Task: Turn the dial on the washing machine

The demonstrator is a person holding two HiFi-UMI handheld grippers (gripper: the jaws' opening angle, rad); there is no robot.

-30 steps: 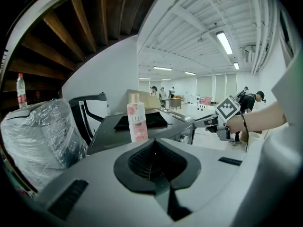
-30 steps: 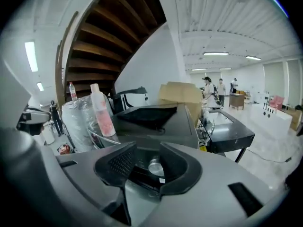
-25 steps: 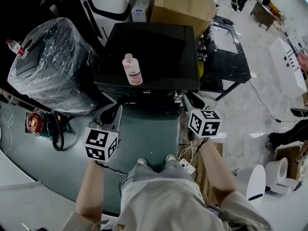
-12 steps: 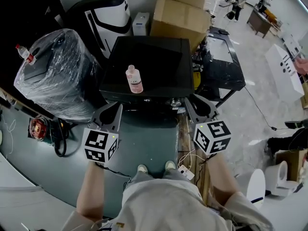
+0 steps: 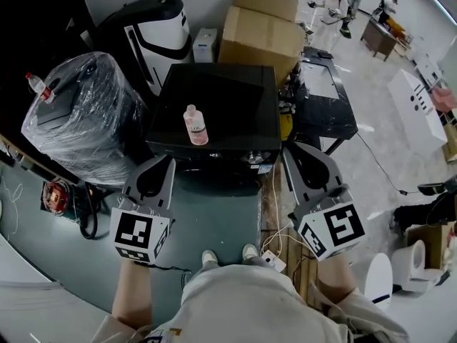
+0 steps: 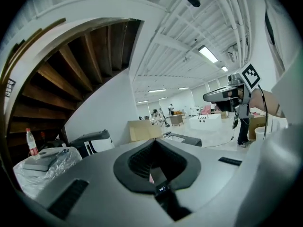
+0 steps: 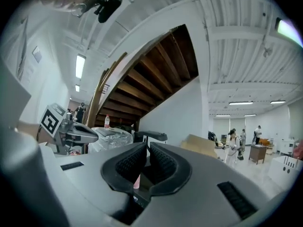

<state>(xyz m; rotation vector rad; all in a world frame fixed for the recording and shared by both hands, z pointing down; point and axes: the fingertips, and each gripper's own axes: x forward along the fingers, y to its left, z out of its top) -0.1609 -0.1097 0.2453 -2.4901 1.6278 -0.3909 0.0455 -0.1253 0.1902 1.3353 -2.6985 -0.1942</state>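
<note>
The black washing machine (image 5: 214, 98) stands ahead of me, and a small silver dial (image 5: 255, 157) shows on its front edge. My left gripper (image 5: 165, 160) is held up short of the machine's front left corner, shut and empty, and its pads meet at the tip in the left gripper view (image 6: 154, 143). My right gripper (image 5: 292, 149) is raised to the right of the dial and does not touch it. Its jaws are closing, down to a thin slit, with nothing between them in the right gripper view (image 7: 147, 146).
A pink-labelled bottle (image 5: 195, 126) lies on the machine's lid. A plastic-wrapped bundle (image 5: 78, 113) stands to the left, a cardboard box (image 5: 260, 23) behind and a black table (image 5: 325, 98) to the right. A power strip (image 5: 270, 261) and cables lie by my feet.
Both grippers have risen towards the head camera and look larger. The right one has drawn back from the machine's front panel and shifted right.
</note>
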